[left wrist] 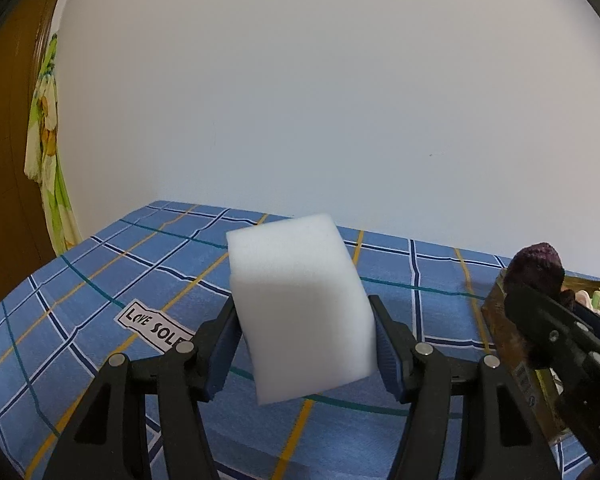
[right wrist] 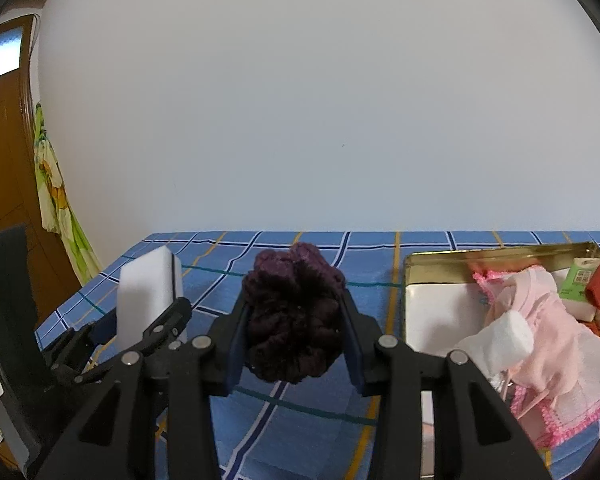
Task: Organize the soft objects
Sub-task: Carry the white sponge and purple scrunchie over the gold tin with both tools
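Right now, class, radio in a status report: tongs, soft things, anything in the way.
Left tongs shut on white sponge block. Right tongs shut on purple scrunchie. Gold tin to the right, partly filled with a pink cloth. Path clear.

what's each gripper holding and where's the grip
Left hand-held gripper: white foam block, by its two sides. Right hand-held gripper: dark purple scrunchie, by its sides.
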The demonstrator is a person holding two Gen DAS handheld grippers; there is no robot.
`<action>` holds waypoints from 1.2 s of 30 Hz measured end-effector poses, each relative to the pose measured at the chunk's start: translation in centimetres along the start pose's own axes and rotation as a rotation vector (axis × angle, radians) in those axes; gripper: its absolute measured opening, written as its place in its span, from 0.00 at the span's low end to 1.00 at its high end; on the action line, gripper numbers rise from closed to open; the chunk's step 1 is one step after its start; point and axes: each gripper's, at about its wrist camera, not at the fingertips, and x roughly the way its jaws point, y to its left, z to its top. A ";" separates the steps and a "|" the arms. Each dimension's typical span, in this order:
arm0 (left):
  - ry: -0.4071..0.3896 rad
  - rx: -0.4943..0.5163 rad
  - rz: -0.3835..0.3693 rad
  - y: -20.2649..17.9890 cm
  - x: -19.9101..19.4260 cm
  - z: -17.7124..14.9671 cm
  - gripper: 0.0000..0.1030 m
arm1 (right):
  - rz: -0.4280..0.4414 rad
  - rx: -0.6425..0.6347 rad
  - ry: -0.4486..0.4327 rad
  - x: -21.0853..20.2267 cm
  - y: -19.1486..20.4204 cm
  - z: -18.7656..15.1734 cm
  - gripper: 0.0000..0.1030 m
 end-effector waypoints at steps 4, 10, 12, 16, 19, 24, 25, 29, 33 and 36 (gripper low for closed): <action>0.006 0.000 -0.007 -0.5 -0.3 -0.3 0.61 | -0.007 -0.010 -0.009 -0.7 -0.1 0.0 0.40; 0.013 0.000 -0.020 -1.6 -1.2 -0.8 0.61 | -0.011 -0.008 -0.017 -1.5 -0.4 0.1 0.40; 0.018 0.000 -0.028 -2.0 -1.4 -0.9 0.61 | -0.012 -0.007 -0.021 -1.9 -0.7 0.0 0.40; 0.018 0.012 -0.037 -2.7 -1.7 -1.1 0.61 | -0.017 -0.011 -0.029 -2.6 -1.2 -0.1 0.40; 0.018 0.013 -0.044 -3.1 -2.0 -1.3 0.61 | -0.022 -0.008 -0.035 -3.1 -1.7 -0.2 0.40; 0.012 0.019 -0.046 -3.9 -2.5 -1.4 0.61 | -0.039 0.003 -0.054 -4.3 -3.0 -0.4 0.40; 0.009 0.019 -0.047 -4.1 -2.7 -1.4 0.61 | -0.041 0.004 -0.056 -4.4 -3.3 -0.3 0.40; 0.001 0.023 -0.056 -4.9 -3.2 -1.5 0.61 | -0.061 0.009 -0.071 -5.3 -4.5 -0.4 0.40; -0.004 0.033 -0.073 -6.1 -3.7 -1.5 0.61 | -0.077 0.020 -0.078 -5.9 -5.6 -0.4 0.40; -0.018 0.034 -0.085 -7.2 -4.5 -1.3 0.61 | -0.088 0.030 -0.086 -6.5 -6.5 -0.4 0.40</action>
